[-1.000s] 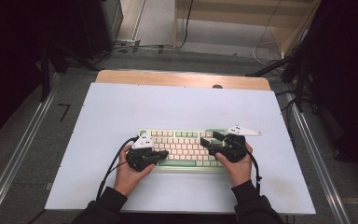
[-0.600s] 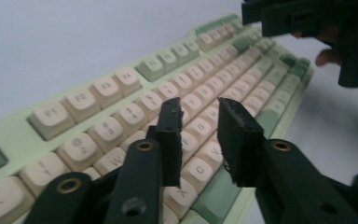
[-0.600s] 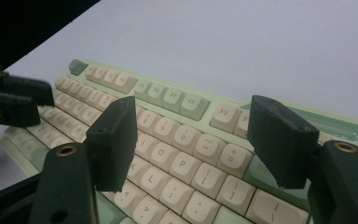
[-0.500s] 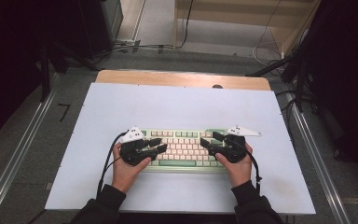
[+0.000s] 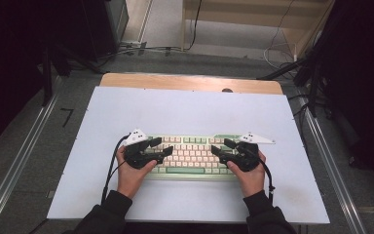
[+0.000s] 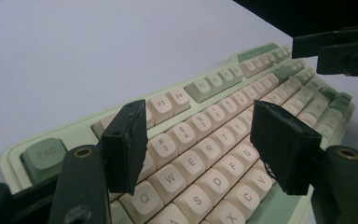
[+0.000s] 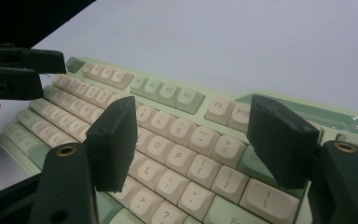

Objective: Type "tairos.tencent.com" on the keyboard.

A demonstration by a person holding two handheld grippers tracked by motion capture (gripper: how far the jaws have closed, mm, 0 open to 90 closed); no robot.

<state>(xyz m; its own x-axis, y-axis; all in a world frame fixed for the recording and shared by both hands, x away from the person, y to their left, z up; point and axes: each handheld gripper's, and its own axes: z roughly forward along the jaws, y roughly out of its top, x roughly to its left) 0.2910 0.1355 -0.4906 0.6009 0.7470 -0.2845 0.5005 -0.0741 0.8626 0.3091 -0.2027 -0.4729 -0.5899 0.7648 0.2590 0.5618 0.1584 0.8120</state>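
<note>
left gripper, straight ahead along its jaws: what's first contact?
Likely the keyboard: the left gripper, jaws just opened and empty, points low over its letter rows. Past those, the right gripper lies in line. Depth is unclear.
</note>
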